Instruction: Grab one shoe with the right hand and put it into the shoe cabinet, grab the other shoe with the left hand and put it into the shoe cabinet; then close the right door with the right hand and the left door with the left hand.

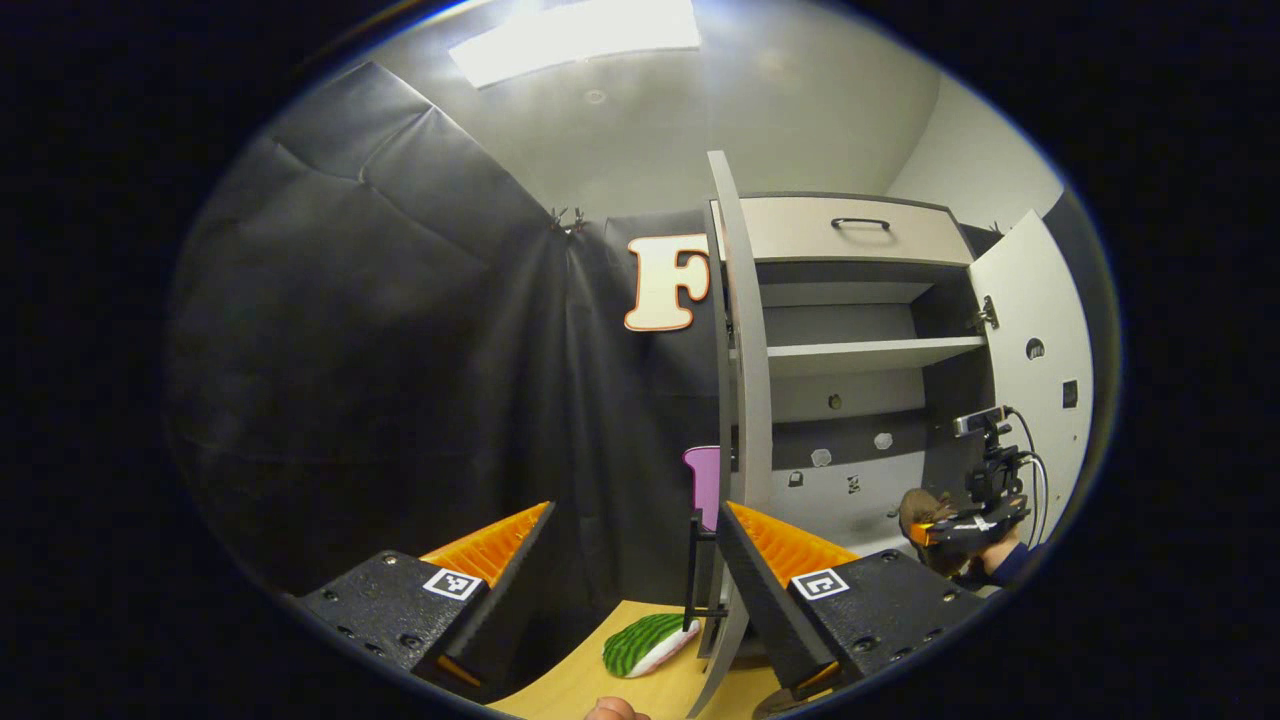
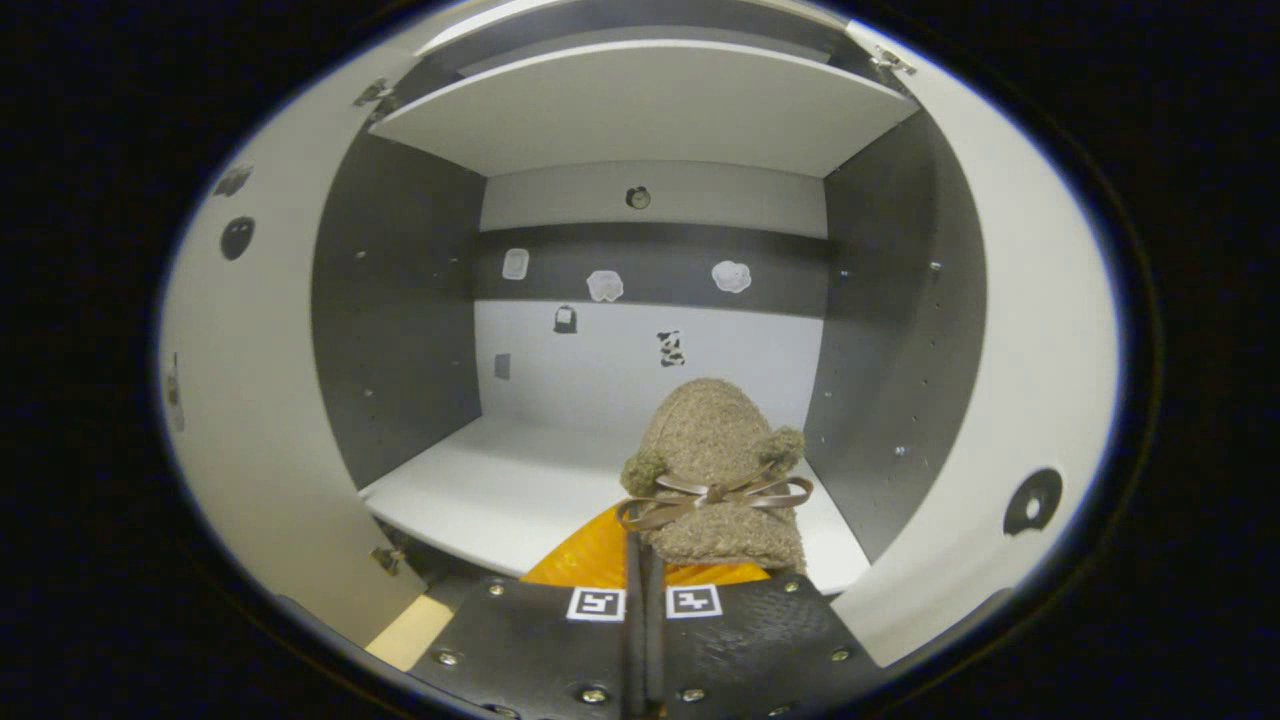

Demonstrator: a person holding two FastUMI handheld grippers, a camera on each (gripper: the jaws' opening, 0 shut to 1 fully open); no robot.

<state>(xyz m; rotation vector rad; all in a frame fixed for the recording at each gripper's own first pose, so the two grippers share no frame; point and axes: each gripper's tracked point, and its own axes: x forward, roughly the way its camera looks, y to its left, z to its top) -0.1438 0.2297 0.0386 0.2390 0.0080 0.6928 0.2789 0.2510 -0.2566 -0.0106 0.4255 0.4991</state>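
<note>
A fuzzy brown slipper (image 2: 715,470) with a thin ribbon bow (image 2: 715,495) across its top is pinched in the right tool (image 2: 645,600), whose fingers are drawn almost together on the slipper's near end. It is held at the mouth of the shoe cabinet (image 2: 400,320), its toe pointing in over the pale bottom shelf (image 2: 480,490) toward the right side; whether it rests on the shelf I cannot tell. It looks light, soft and squashy, so a grip on the firmer edge near the sole would probably hold better than one on the fluffy upper. Both cabinet doors stand open, the left door (image 2: 240,420) and the right door (image 2: 1040,380) flaring to either side. From the left gripper view, the left tool (image 1: 620,570) is spread wide with nothing between its fingers, hovering above a light wooden worktop (image 1: 590,680). Just below it lies the other shoe (image 1: 648,642), a green striped slipper, near the edge of the left door. Farther off, the right tool is seen with a sleeve (image 1: 1005,565) behind it.
</note>
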